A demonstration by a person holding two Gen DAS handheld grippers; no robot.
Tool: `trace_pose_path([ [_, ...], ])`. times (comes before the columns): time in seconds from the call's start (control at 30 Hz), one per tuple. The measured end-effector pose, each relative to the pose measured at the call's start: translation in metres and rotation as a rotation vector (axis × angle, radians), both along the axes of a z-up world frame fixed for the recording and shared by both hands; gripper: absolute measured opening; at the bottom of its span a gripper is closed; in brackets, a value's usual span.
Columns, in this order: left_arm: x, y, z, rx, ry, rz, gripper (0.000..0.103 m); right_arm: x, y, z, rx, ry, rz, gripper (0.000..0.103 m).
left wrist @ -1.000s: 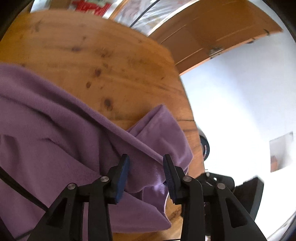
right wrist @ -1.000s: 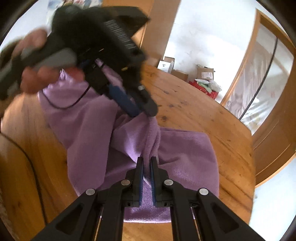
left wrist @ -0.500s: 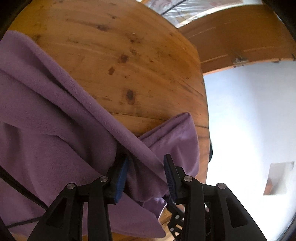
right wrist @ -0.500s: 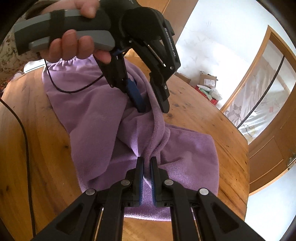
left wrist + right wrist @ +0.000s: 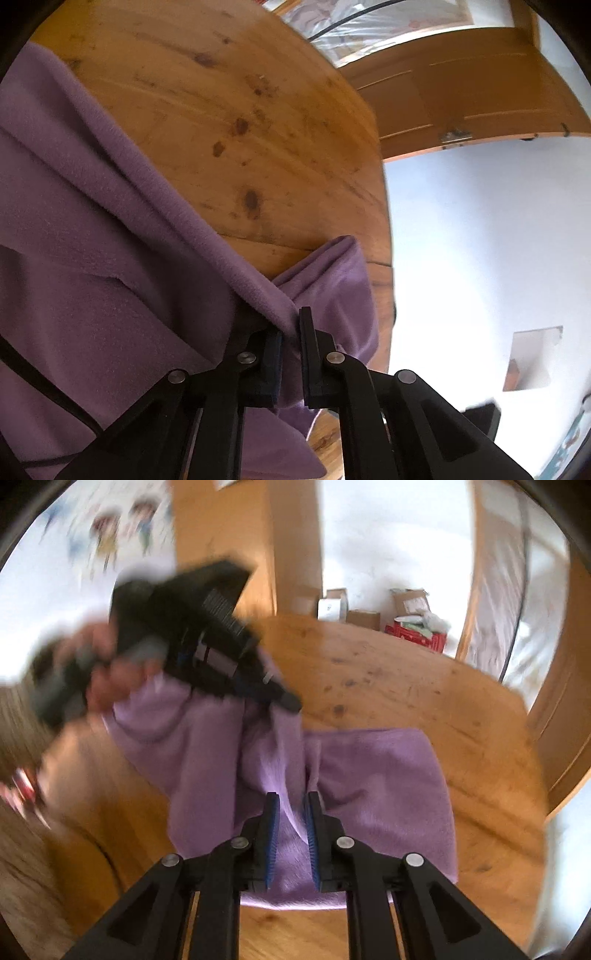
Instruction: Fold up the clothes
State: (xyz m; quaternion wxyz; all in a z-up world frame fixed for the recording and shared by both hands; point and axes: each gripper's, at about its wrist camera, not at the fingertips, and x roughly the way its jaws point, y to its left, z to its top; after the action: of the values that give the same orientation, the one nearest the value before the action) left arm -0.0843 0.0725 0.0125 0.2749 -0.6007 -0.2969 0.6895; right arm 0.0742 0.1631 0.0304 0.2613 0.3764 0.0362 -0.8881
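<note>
Across the tabletop (image 5: pixel 424 698) lies the purple garment (image 5: pixel 376 775), spread flat toward the door side and bunched into a raised ridge at its middle, so a fold can be drawn from there. Our left tool (image 5: pixel 291 339) pinches that ridge's edge, jaws narrow on the cloth. Just beside the ridge, our right tool (image 5: pixel 291 823) stands slightly parted, gripping nothing we can see.

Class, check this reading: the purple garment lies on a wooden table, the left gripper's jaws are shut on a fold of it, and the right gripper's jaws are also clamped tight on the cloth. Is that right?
Not quite. The right wrist view shows the right gripper with its jaws apart, the purple garment loose between them. The rest stands: the garment lies on the wooden table, and the left gripper is shut on a fold.
</note>
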Motion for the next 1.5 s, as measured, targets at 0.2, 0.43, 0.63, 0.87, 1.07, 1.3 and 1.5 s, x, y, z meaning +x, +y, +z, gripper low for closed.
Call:
trace_pose_path([
  [0.2, 0.009, -0.004, 0.007, 0.004, 0.05, -0.014, 0.007, -0.028, 0.02, 0.002, -0.197, -0.101, -0.031, 0.014],
  [0.43, 0.001, 0.003, 0.0, 0.013, 0.058, -0.03, 0.006, -0.067, 0.011, -0.017, -0.243, -0.226, -0.01, 0.017],
  [0.63, -0.003, 0.003, 0.003, 0.026, 0.075, -0.026, 0.006, -0.069, 0.023, -0.013, -0.272, -0.205, -0.03, 0.004],
  [0.87, -0.01, -0.001, 0.013, 0.052, 0.104, 0.0, 0.006, -0.056, 0.06, 0.011, -0.294, -0.096, -0.166, 0.003],
  [1.07, -0.013, -0.005, 0.017, 0.076, 0.111, 0.017, 0.006, -0.055, 0.091, 0.018, -0.299, -0.041, -0.31, 0.003],
  [1.3, -0.02, -0.015, 0.031, 0.133, 0.14, 0.056, 0.006, -0.055, 0.134, 0.021, -0.232, -0.001, -0.504, 0.003],
  [1.5, -0.027, -0.023, 0.039, 0.155, 0.158, 0.086, 0.006, -0.055, 0.16, 0.01, -0.205, -0.006, -0.635, 0.003],
])
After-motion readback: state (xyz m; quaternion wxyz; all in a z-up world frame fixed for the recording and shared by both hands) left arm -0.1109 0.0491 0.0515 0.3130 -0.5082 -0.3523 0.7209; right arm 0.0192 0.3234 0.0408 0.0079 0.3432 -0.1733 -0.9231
